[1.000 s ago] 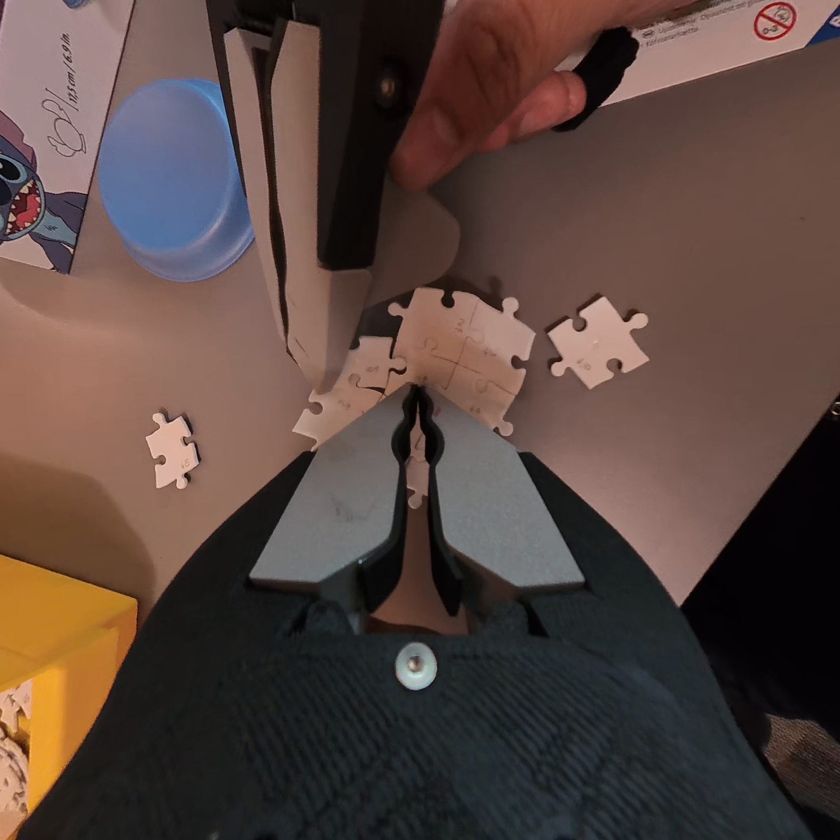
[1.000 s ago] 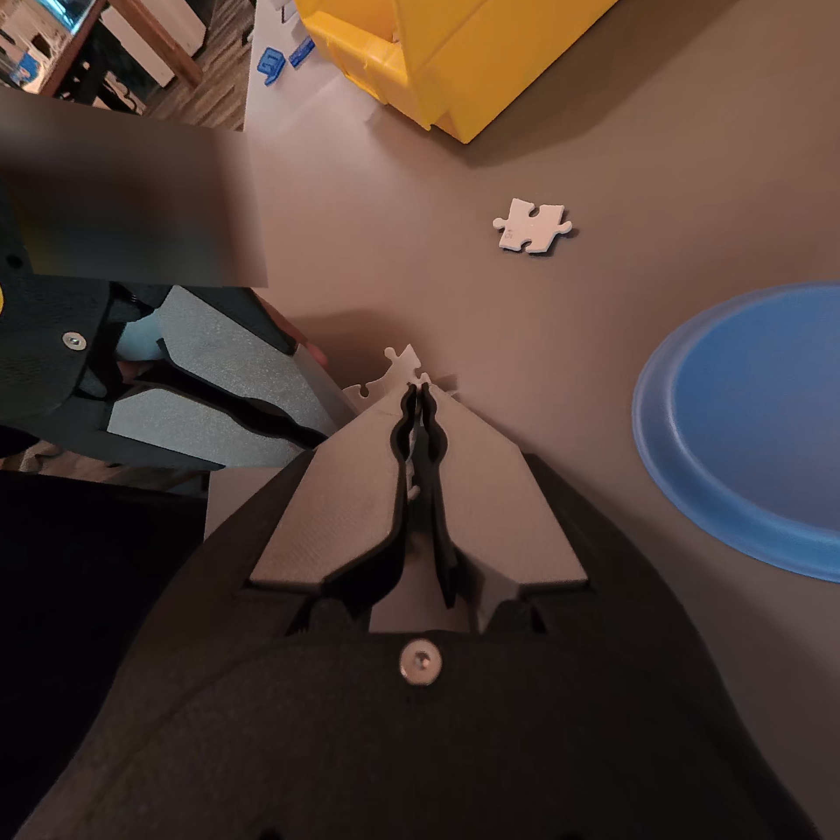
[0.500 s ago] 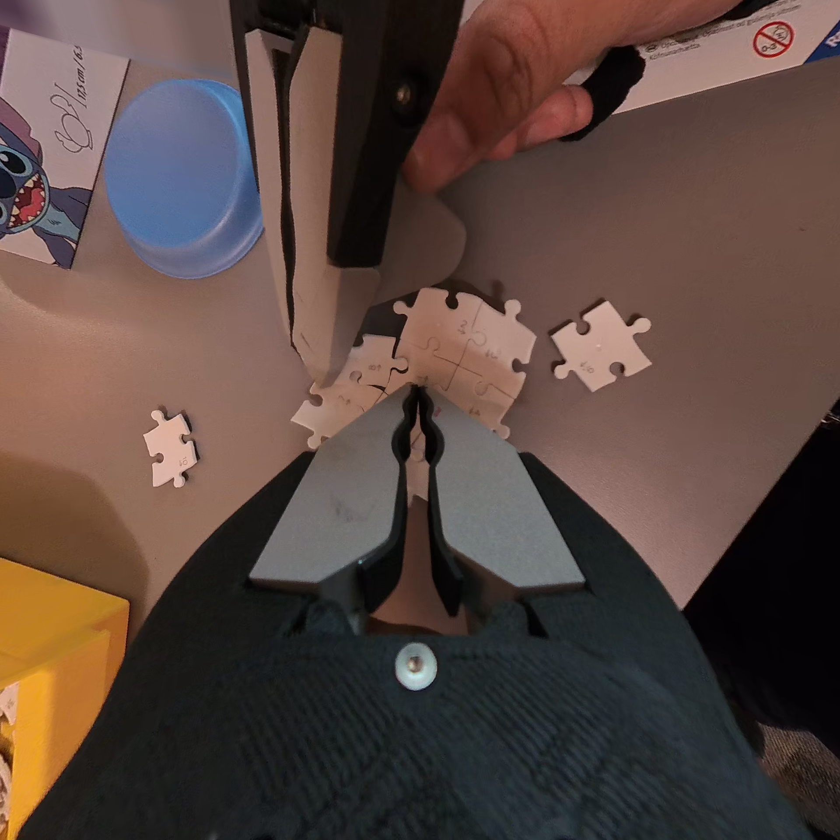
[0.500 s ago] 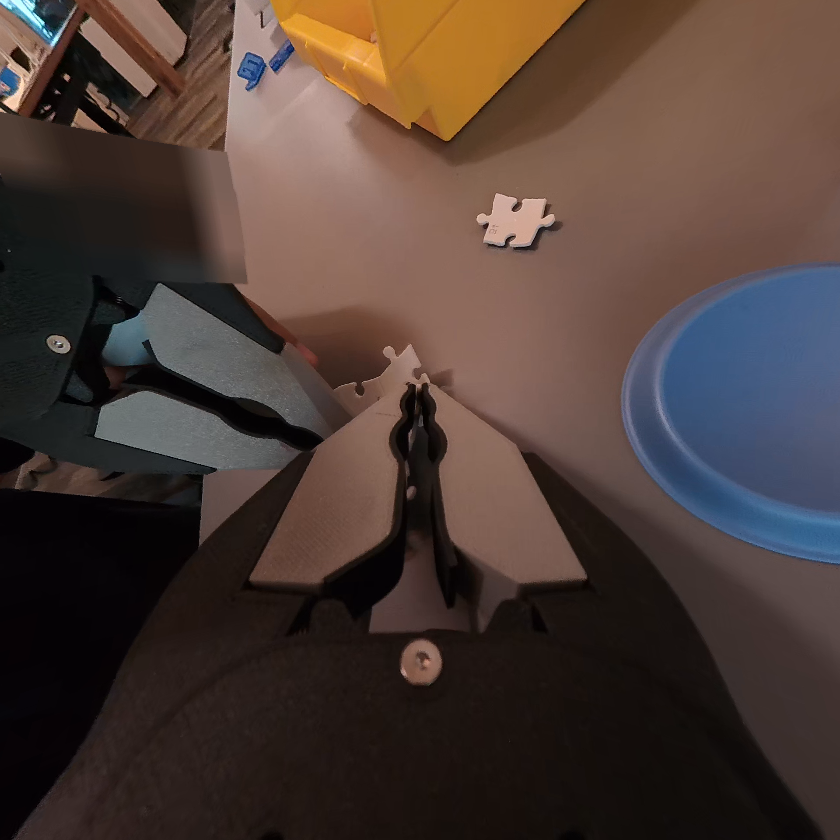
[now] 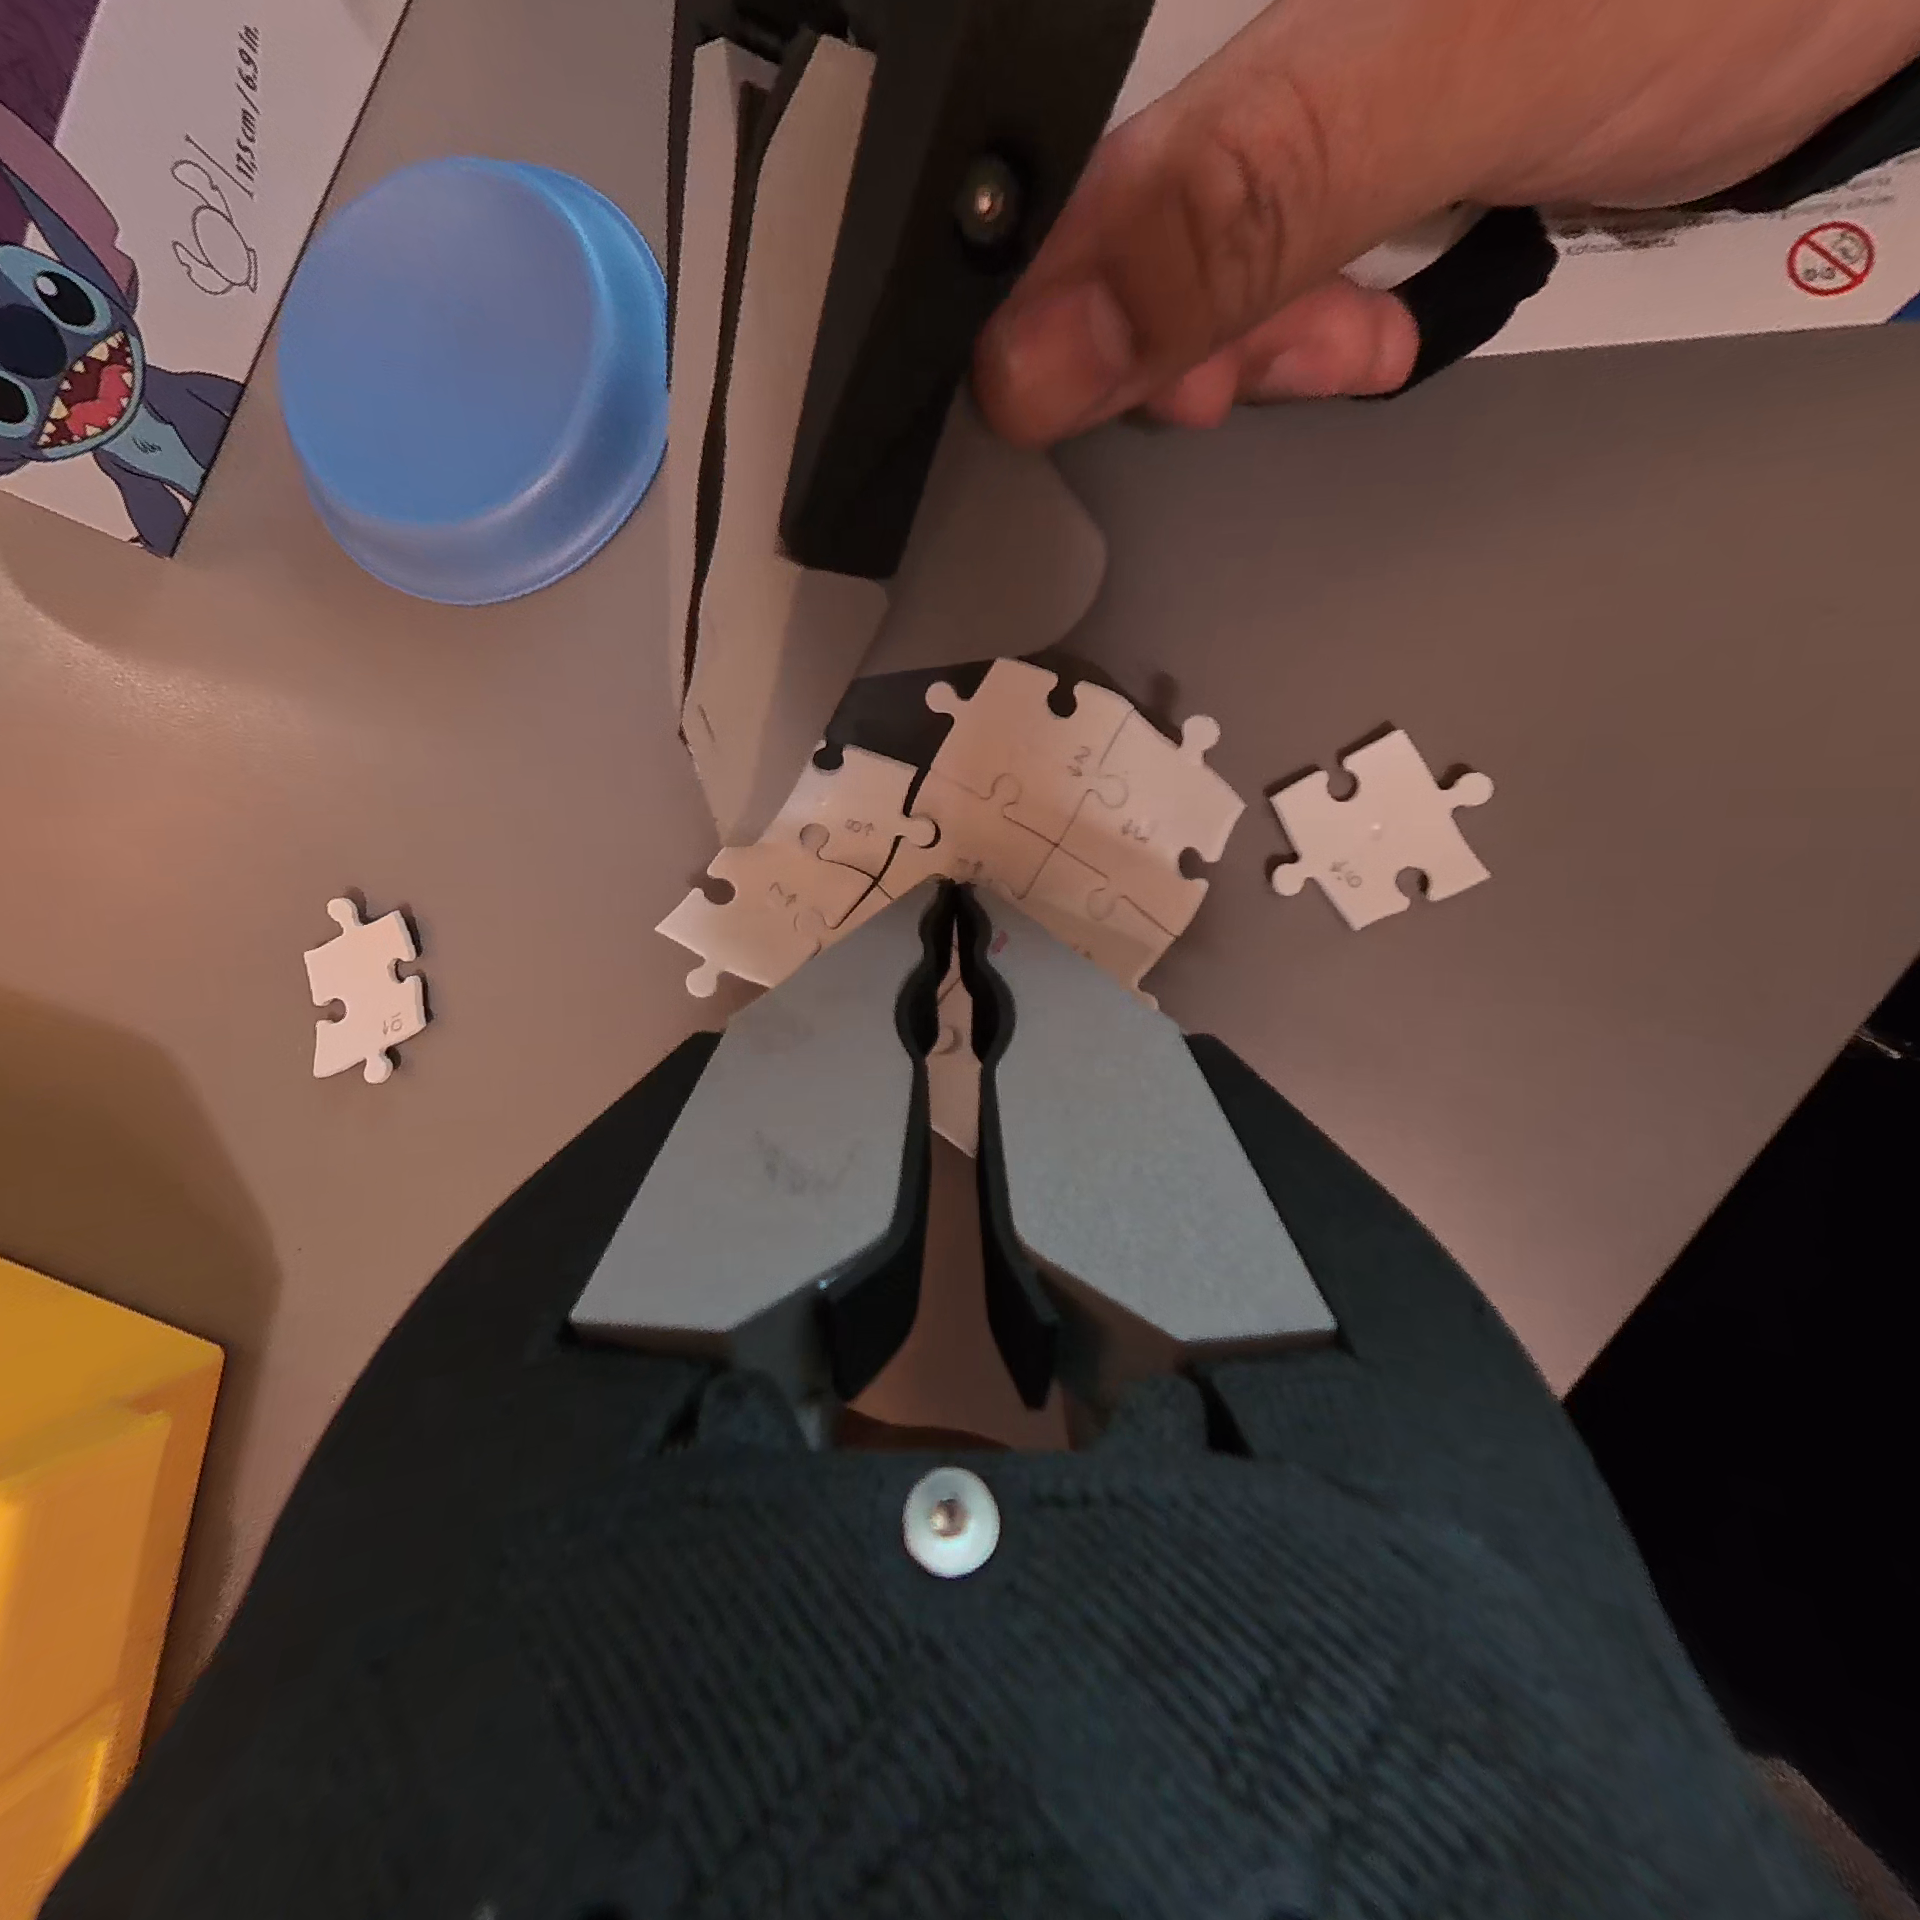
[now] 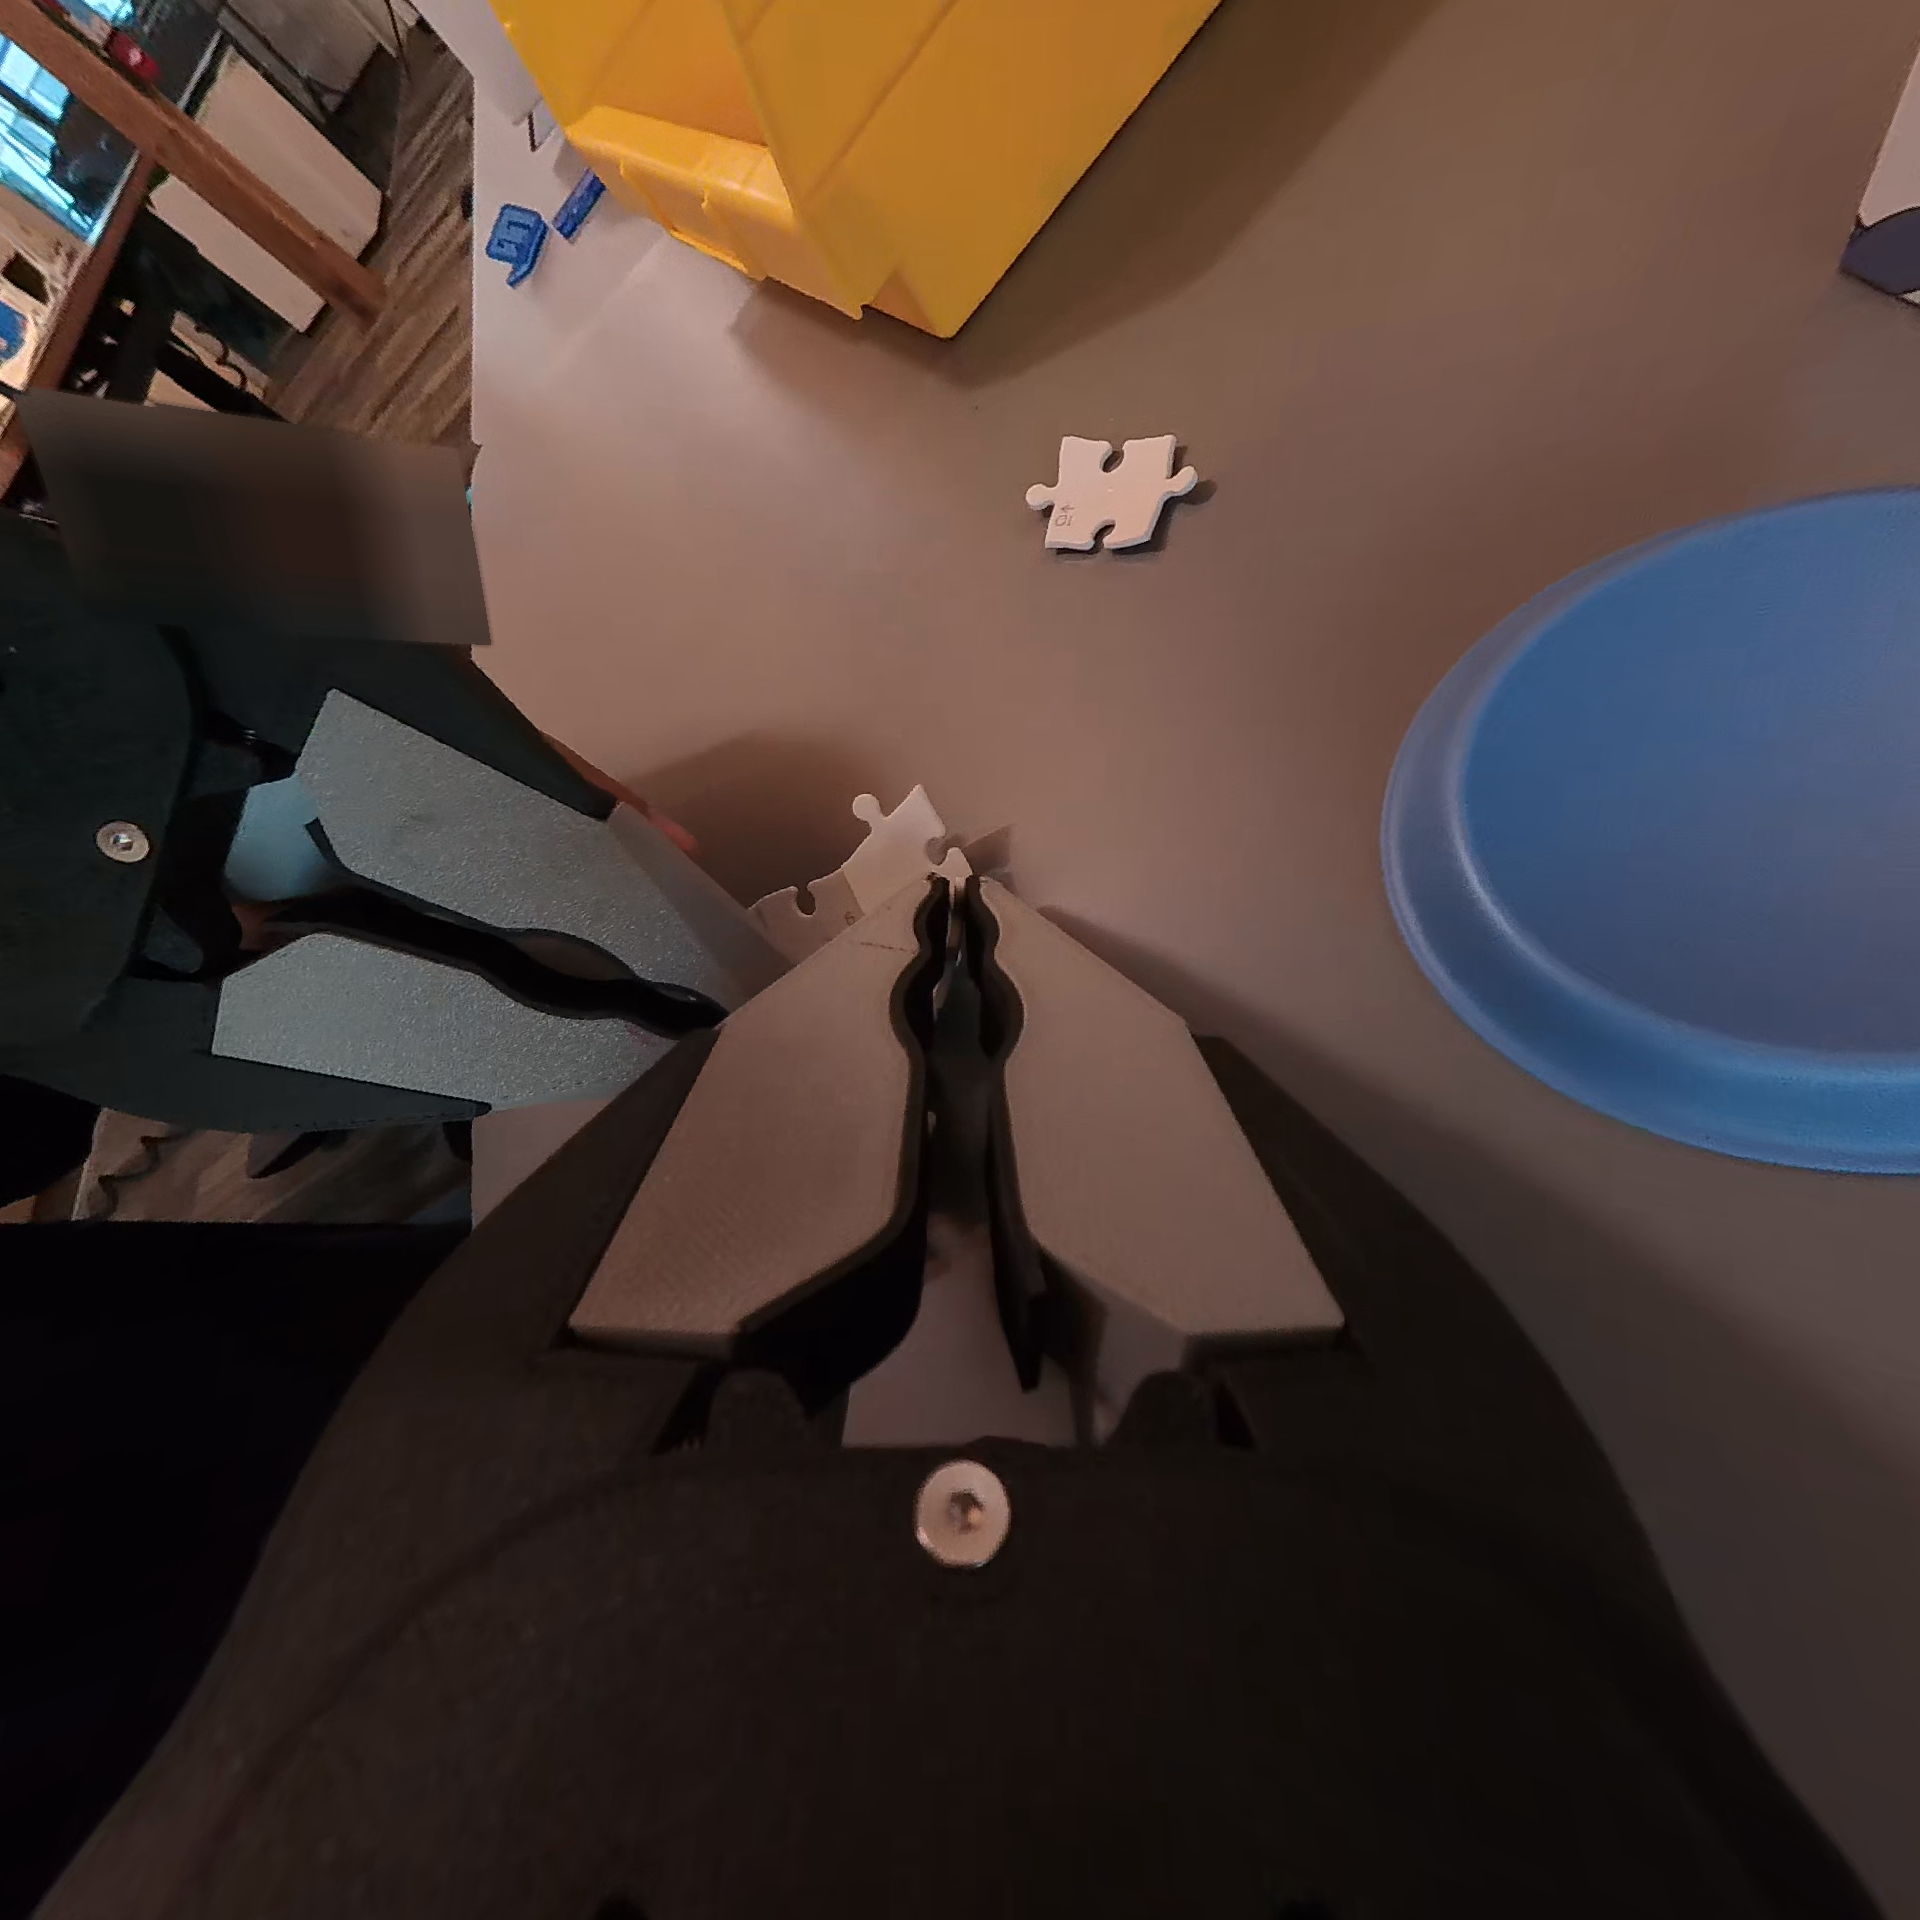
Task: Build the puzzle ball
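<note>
Joined: curved patch [image 5: 1060,831] of several pieces, far from a ball.
Loose: two pieces [image 5: 1380,828] on the tabletop [image 5: 1507,644], one near its right edge.
Left gripper [image 5: 954,902]: clamped on patch.
Right gripper [image 6: 950,883]: clamped on patch's far pieces.
Left: most of the ball.

My left gripper [image 5: 951,904] hides the near edge of the joined puzzle pieces [image 5: 1070,821]. My right gripper [image 6: 951,883] covers most of them in its own view. The yellow bin [image 5: 73,1475], blue dish [image 6: 1704,831] and printed box [image 5: 94,260] are cut off by frame edges.
</note>
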